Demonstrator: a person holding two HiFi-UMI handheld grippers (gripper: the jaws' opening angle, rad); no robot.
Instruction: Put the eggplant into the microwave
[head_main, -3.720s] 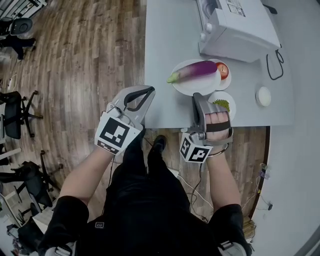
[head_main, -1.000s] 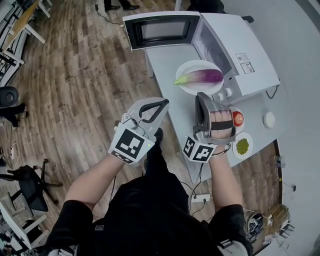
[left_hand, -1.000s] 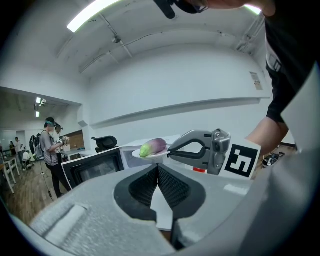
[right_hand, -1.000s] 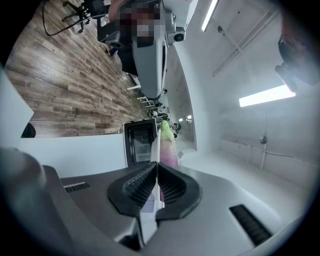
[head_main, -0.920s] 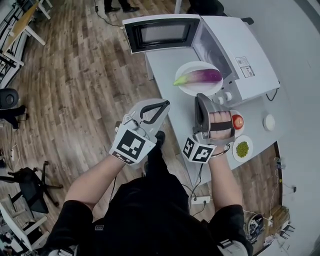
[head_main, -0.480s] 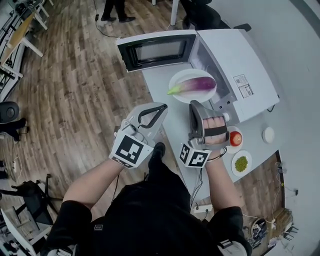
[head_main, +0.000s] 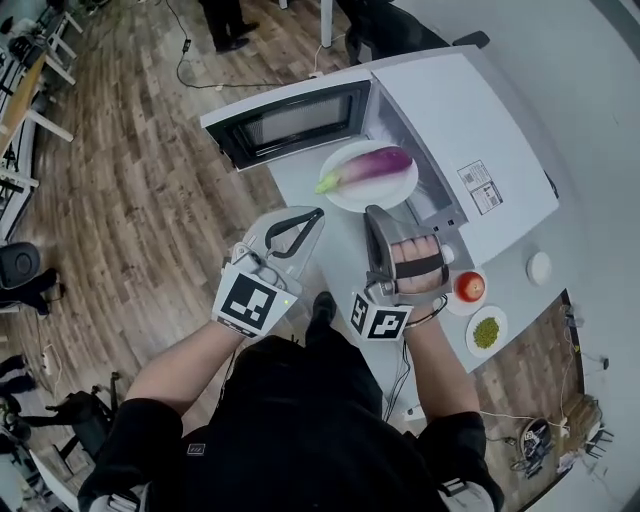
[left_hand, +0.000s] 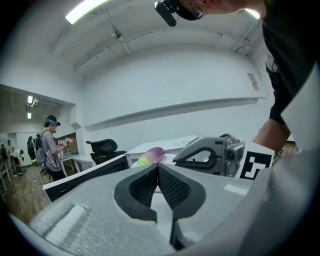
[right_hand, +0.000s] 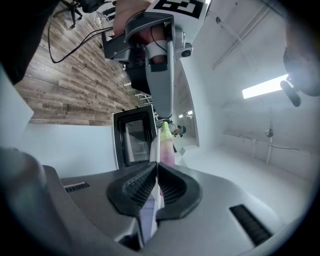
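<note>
The right gripper (head_main: 372, 211) has its jaws pressed on the near rim of the white plate (head_main: 347, 197) and holds it just before the open mouth of the microwave (head_main: 470, 130); the right gripper view shows the white rim running edge-on between the pads. The eggplant (head_main: 366, 165) lies across the plate, purple body toward the cavity, green stem end pointing left at the swung-open door (head_main: 285, 122). The left gripper (head_main: 314, 216) hangs just left of the right one, at the left edge of the table (head_main: 338, 250), jaws closed together on nothing. Compared with 3.7 s ago the plate has left its place beside the apple (head_main: 471, 286) — then the two overlapped, now they are well apart, the apple lying near right of the right hand; over the last half second the plate's place before the cavity has hardly changed.
</note>
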